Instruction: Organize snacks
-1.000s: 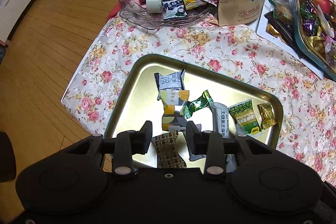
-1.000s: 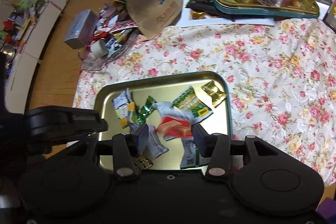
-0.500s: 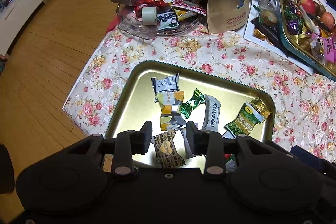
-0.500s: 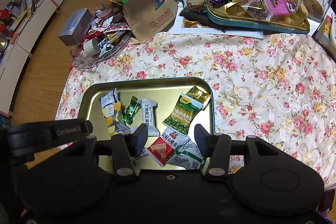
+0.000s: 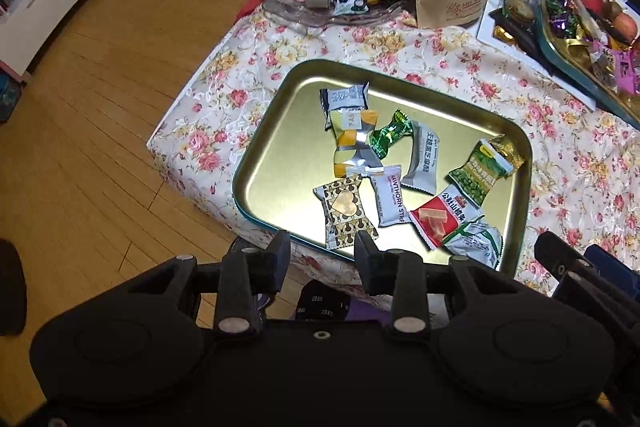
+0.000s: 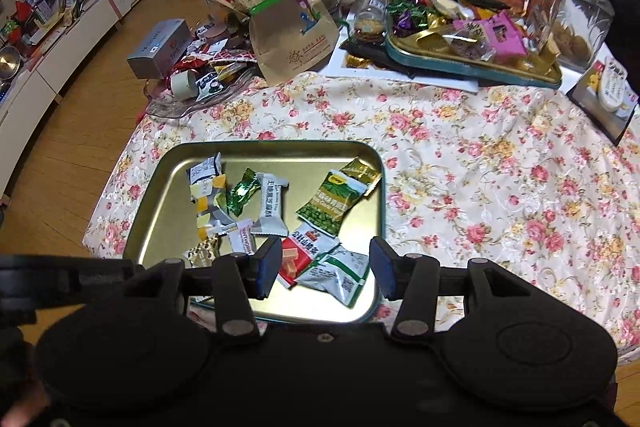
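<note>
Both the left gripper (image 5: 322, 255) and right gripper (image 6: 322, 268) hover, jaws apart and empty, above the near edge of a gold tray (image 6: 168, 187) holding scattered snack packets (image 6: 328, 201); sorting looks midway, next likely grasping one packet.

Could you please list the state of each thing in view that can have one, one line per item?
left gripper: open, holding nothing.
right gripper: open, holding nothing.
gold tray: flat on the floral cloth, holding loose snack packets.
green pea packet: sealed, lying flat in the tray.
red hawthorn packet: sealed, lying flat in the tray.
brown paper bag: leaning, top folded over.
glass jar: lid off.
</note>
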`<act>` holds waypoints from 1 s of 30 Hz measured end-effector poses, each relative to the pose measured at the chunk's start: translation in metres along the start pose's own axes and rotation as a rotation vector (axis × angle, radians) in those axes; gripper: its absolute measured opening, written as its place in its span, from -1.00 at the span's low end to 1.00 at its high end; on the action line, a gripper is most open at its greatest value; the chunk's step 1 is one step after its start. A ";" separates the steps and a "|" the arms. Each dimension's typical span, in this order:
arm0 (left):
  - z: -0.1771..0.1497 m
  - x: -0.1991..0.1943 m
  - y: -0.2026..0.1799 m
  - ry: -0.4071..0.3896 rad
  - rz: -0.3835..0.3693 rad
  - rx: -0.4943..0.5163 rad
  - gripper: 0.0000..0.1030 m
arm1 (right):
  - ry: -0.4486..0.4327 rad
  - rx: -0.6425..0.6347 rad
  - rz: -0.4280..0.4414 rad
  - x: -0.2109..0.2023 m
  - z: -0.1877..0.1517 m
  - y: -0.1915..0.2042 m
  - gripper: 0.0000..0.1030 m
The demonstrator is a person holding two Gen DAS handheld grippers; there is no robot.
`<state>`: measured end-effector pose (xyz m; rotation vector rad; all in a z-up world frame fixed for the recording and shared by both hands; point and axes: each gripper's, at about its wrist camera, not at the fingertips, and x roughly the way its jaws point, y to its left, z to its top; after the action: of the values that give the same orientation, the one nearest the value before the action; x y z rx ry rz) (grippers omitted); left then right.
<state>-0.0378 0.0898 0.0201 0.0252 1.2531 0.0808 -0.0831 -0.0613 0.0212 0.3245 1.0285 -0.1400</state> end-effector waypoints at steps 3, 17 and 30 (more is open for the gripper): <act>-0.008 -0.012 0.000 -0.046 -0.011 0.023 -0.13 | -0.021 0.019 0.002 -0.009 -0.005 -0.007 0.00; -0.030 -0.029 -0.006 -0.199 -0.012 -0.013 -0.13 | -0.075 0.021 0.012 -0.025 -0.026 -0.013 0.00; -0.037 -0.027 -0.017 -0.177 -0.058 0.054 -0.13 | -0.048 0.038 0.007 -0.014 -0.030 -0.016 0.00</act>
<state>-0.0801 0.0696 0.0327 0.0420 1.0778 -0.0055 -0.1188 -0.0668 0.0155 0.3576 0.9777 -0.1604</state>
